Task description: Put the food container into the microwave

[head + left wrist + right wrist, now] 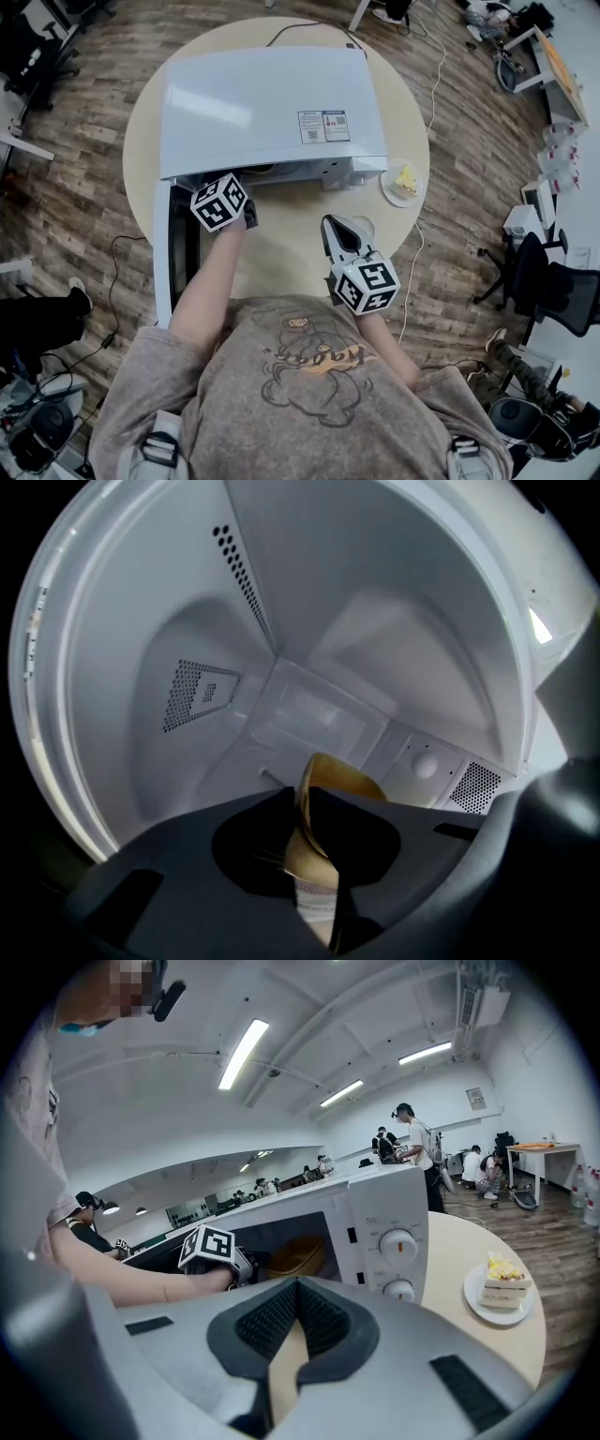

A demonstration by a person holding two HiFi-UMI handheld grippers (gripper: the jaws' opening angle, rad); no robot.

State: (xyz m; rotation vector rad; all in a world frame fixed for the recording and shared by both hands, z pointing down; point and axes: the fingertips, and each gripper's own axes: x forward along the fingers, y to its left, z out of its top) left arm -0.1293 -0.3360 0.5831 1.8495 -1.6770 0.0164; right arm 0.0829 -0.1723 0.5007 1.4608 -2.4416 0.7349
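My left claw [309,803] was reaching inside the microwave [262,103], pinching the thin rim of the tan food container [347,782] between its jaws, so the container was already within the cavity. I could not tell whether its base was resting on the cavity floor. That was the main risk as I judged it. If I let go with the base in the air, the container would drop and could tip or spill. A pinch on one edge of the rim also gave little hold, so the container might swing or slip if I jolted it. Pulling out carelessly could catch the claw on the rim and drag the container back toward the opening, where the door [161,253], hanging open at the microwave's left, would strike it on closing. My right claw [340,230] hung in front of the microwave over the bench [281,253], jaws pressed together on nothing. The plate of cake [403,183] sat at the microwave's right front corner, where a wide swing could knock it.
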